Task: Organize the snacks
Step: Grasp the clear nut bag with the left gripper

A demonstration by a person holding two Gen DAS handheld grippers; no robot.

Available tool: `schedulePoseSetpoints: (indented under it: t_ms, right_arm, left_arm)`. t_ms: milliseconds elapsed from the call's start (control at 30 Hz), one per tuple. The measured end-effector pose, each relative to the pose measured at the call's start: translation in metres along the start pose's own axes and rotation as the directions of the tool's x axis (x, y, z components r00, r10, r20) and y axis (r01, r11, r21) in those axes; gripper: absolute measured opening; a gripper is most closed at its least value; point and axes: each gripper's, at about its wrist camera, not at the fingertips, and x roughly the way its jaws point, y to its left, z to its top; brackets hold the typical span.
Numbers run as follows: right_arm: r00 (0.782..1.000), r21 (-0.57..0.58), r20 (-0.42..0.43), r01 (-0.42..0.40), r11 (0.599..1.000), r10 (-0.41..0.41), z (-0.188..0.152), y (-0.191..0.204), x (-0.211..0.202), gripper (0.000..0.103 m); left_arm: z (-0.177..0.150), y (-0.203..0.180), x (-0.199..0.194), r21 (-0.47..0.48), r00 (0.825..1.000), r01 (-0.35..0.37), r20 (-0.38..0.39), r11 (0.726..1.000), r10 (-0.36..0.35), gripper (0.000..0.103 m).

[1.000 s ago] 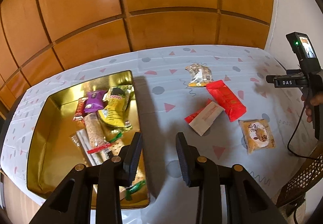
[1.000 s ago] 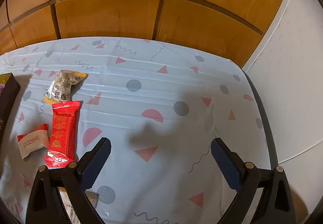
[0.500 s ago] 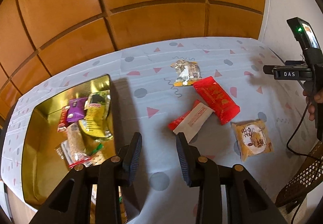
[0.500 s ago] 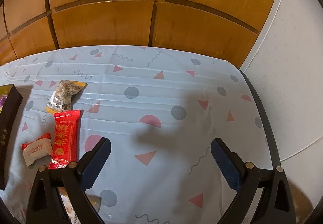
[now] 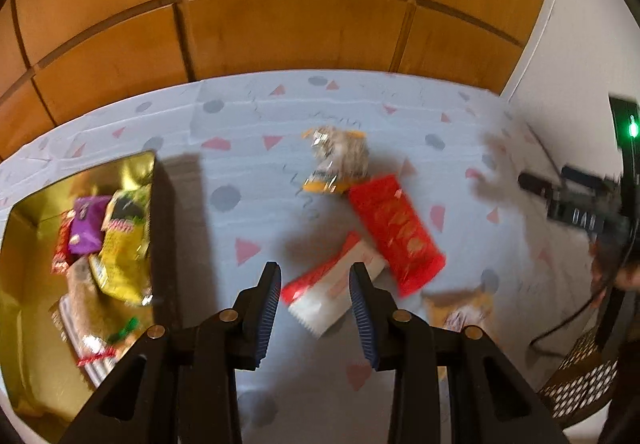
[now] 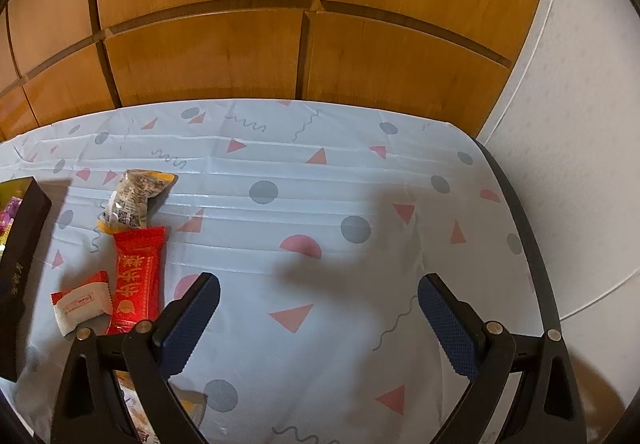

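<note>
Only the left view shows the gold box (image 5: 24,284), at nine o'clock of the parted, empty left gripper (image 5: 314,294); the right gripper (image 6: 318,314) gapes empty over the tablecloth (image 6: 320,183).

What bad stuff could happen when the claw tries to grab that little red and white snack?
The left gripper has open jaws lined up over the red-and-white packet, but the long red packet lies right against it. The jaws might catch both, or push the small one away. The left view is also blurred, so the gripper seems to be moving fast and could slide the packet on the smooth tablecloth instead of gripping it.
</note>
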Motion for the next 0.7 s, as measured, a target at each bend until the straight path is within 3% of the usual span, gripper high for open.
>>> schedulePoseSetpoints:
  t_ms: [67,133,200,500,567,700]
  right_arm:
    - [1.000,0.002,0.001,-0.003,1.000,0.003,0.000,0.000,-0.001,0.100]
    - [1.000,0.003,0.002,-0.007,1.000,0.007,0.000,0.001,-0.001,0.100]
    - [1.000,0.005,0.005,-0.014,1.000,0.014,0.000,0.001,-0.002,0.100]
    - [0.999,0.001,0.003,-0.042,0.999,0.042,0.001,0.002,-0.002,0.100]
    - [0.999,0.001,0.003,-0.050,0.999,0.050,0.001,0.003,-0.002,0.100]
    - [0.998,-0.002,-0.001,-0.062,0.998,0.062,0.000,0.003,-0.002,0.100]
  left_arm:
    - [0.009,-0.002,0.004,-0.005,1.000,0.003,0.007,1.000,-0.003,0.037]
    - [0.021,-0.006,0.012,0.004,1.000,0.008,0.010,1.000,-0.008,0.046]
    - [0.031,-0.011,0.023,0.021,1.000,0.027,-0.009,0.999,-0.027,0.062]
    - [0.076,-0.033,0.087,0.077,0.997,0.014,-0.072,0.997,-0.008,0.065]
    - [0.083,-0.036,0.103,0.078,0.996,0.010,-0.088,0.997,-0.003,0.072]
    - [0.095,-0.041,0.138,0.097,0.991,-0.038,-0.126,0.995,0.050,0.074]
